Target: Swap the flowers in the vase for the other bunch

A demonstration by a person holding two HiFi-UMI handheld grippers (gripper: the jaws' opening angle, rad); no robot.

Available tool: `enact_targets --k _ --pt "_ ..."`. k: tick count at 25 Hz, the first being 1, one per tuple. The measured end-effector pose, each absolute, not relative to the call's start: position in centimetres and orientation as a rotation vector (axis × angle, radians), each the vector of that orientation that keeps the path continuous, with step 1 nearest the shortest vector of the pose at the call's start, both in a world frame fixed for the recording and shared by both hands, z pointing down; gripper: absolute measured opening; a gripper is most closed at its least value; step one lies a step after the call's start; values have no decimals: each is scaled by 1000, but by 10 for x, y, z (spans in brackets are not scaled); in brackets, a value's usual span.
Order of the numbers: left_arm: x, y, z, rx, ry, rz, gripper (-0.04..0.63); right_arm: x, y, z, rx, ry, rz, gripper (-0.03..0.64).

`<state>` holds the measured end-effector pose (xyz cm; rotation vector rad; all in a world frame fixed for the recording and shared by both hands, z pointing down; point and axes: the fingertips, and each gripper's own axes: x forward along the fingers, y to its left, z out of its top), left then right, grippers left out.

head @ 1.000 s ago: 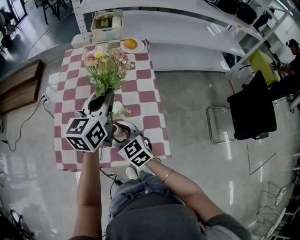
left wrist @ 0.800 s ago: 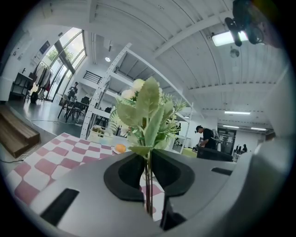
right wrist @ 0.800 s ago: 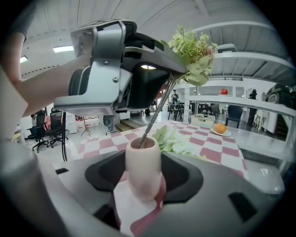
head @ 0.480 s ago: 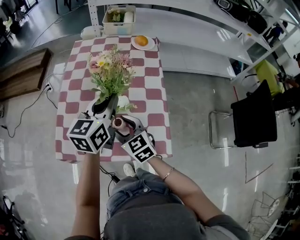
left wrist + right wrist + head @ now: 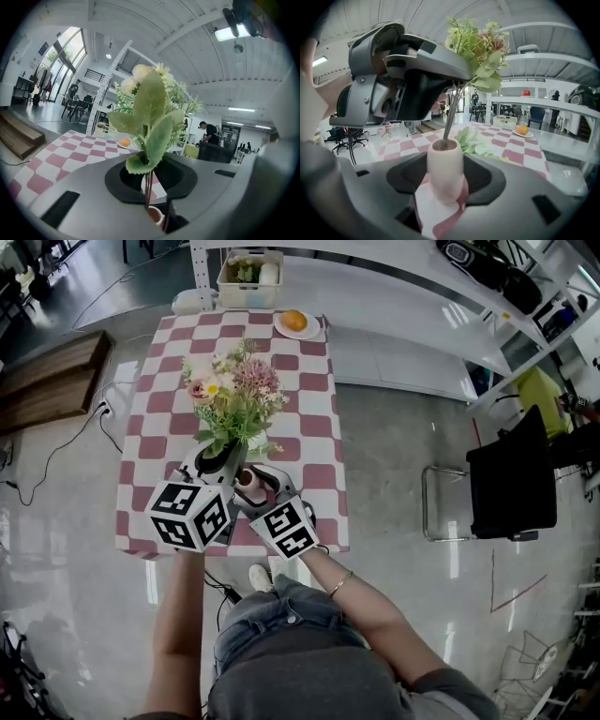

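My left gripper [image 5: 217,460] is shut on the stems of a green, pink and yellow flower bunch [image 5: 232,399]. The bunch stands upright above the jaws [image 5: 147,108]. Its stems run down into the mouth of a small pink vase [image 5: 445,171]. The vase stands on the checked table near its front edge, with my right gripper [image 5: 255,482] shut on its body, one pad against each side. In the right gripper view the left gripper [image 5: 408,70] hangs just above the vase. A second bunch [image 5: 480,143], pale green and white, lies on the table behind the vase.
The red-and-white checked table [image 5: 155,427] carries a plate with an orange [image 5: 295,322] and a white basket [image 5: 248,276] at its far end. White shelving [image 5: 403,296] runs behind it. A black chair [image 5: 511,479] stands to the right, a wooden bench [image 5: 47,381] to the left.
My left gripper has come down and nearer with the bunch, so the stems now reach into the vase. The right gripper has stayed around the vase.
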<state>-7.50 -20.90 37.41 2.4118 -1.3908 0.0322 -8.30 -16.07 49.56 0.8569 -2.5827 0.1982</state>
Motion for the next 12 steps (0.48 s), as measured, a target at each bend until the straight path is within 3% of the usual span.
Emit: enact_targets --k 12 --pt "-78 -188 394 2400 -1368 96 63 -83 -160 496 882 -2571 210 249"
